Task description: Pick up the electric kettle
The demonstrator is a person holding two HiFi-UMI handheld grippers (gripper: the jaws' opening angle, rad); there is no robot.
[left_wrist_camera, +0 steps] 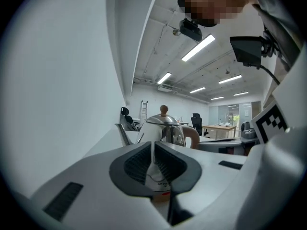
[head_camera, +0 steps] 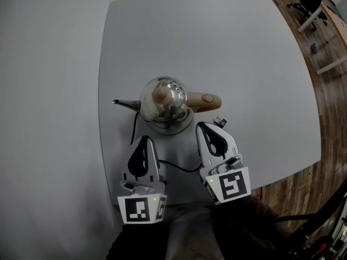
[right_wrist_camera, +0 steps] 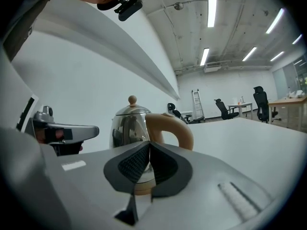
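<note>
A pale grey square table (head_camera: 217,47) carries the only thing that matters here: a rounded, mirror-polished steel electric kettle (head_camera: 164,103). It stands near the tabletop's left edge and somewhat closer to the near edge than the far one. Its slim spout (head_camera: 124,103) points at the left edge, its tan curved handle (head_camera: 203,100) points toward the right edge, and a small tan knob (head_camera: 160,95) tops the domed lid. The kettle is upright and untouched.

The person's two white hand-held grippers are poised between the kettle and the near edge. The left gripper (head_camera: 145,140) sits just short of the body, and the right gripper (head_camera: 201,126) lies close beside the handle's root. Both have their dark ribbed jaws pressed together with nothing between them.

This reads as the approach, with no grasp begun. The right gripper looks best placed, and from its own view the handle (right_wrist_camera: 172,126) arches just beyond the closed tips. The next move probably calls for parting those jaws, sliding them around the handle and closing firmly before any lift. The shiny, rounded body would likely offer poor purchase.

A thin black cord (head_camera: 179,166) trails over the tabletop near the grippers and could drag as the kettle rises.
</note>
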